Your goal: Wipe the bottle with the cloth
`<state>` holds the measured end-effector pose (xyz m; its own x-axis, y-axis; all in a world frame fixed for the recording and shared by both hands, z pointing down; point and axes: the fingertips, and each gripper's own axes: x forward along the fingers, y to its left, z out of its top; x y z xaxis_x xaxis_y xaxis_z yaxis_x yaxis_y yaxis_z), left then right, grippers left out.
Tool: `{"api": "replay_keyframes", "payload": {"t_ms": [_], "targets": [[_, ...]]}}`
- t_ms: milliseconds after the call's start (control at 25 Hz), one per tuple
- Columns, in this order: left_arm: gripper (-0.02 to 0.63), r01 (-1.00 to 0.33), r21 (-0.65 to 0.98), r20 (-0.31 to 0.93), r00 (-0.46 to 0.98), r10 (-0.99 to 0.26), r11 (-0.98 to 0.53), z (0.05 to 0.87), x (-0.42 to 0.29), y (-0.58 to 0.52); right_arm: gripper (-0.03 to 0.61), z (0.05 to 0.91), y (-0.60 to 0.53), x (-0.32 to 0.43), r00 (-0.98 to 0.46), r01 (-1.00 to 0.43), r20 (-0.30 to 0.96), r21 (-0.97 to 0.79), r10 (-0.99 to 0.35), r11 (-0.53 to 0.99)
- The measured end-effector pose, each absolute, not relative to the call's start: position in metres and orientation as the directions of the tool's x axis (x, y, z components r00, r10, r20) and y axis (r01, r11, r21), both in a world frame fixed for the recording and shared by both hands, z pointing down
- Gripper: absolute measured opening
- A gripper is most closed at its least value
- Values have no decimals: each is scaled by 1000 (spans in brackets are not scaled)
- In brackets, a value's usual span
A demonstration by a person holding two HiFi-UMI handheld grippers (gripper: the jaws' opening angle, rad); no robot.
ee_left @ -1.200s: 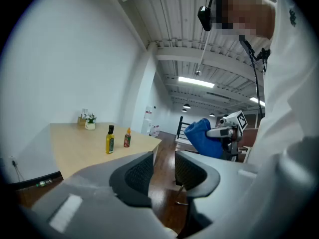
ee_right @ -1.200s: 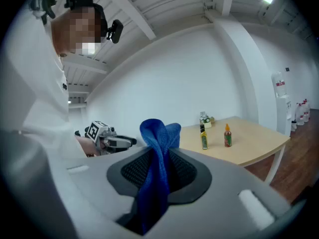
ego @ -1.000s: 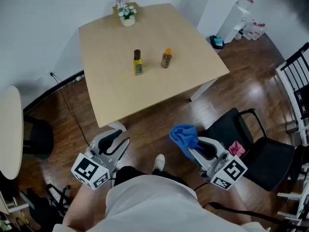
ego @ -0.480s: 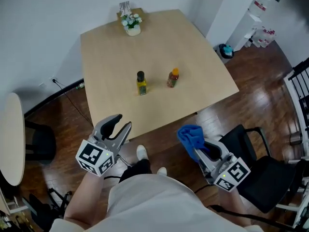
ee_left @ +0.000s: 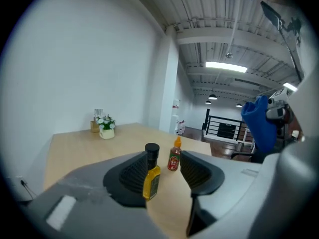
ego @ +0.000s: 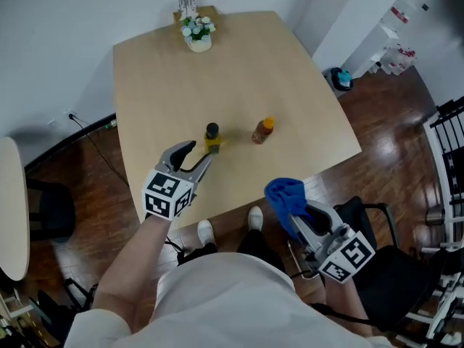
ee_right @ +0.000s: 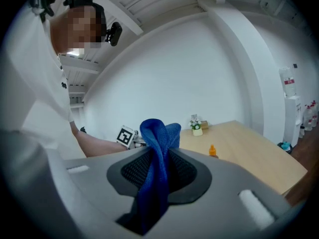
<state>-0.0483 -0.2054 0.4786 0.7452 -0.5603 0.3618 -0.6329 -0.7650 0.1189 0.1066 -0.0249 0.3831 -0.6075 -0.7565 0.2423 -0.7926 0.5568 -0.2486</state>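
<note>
A yellow bottle (ego: 212, 139) with a black cap stands upright on the wooden table (ego: 167, 78). A red sauce bottle (ego: 262, 130) with an orange cap is to its right. My left gripper (ego: 201, 151) is open right at the yellow bottle (ee_left: 151, 177). Its jaws have just been opening; the bottle stands in the gap by the left pad, and no pad presses on it. My right gripper (ego: 299, 214) is shut on a blue cloth (ego: 286, 195), held below the table's near edge. The cloth (ee_right: 158, 166) hangs bunched between its pads.
A small flower pot (ego: 198, 35) sits at the table's far edge. A black chair (ego: 371, 220) stands at the right, behind my right gripper. A round table (ego: 9, 209) is at the left and a black railing (ego: 451, 133) at the far right.
My left gripper has swung from beside my body forward over the table's edge to the yellow bottle, and its jaws have parted. My right gripper with the cloth has moved toward the table.
</note>
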Motion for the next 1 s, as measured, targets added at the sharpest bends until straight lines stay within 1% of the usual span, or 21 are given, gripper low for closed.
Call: {"api": "replay_keyframes", "payload": {"t_ms": [280, 400, 480, 520, 800, 1000], "targets": [[244, -721, 99, 436, 651, -621, -686, 519, -15, -265, 97, 378, -77, 139, -680, -733, 279, -241, -678, 636], [242, -762, 83, 444, 606, -660, -643, 529, -7, -277, 97, 379, -94, 162, -696, -717, 289, -241, -657, 654], [208, -784, 64, 435, 579, -689, -618, 530, -3, -282, 97, 381, -104, 176, -705, -708, 299, -241, -644, 663], [165, -791, 54, 428, 570, -701, -610, 529, -1, -284, 97, 381, -109, 183, -708, -704, 301, -241, -639, 668], [160, -813, 9, 435, 527, -730, -582, 526, 1, -282, 97, 383, -133, 199, -753, -654, 293, -236, -589, 718], [160, -792, 20, 399, 566, -721, -610, 489, 9, -267, 97, 374, -147, 189, -790, -609, 259, -219, -556, 763]]}}
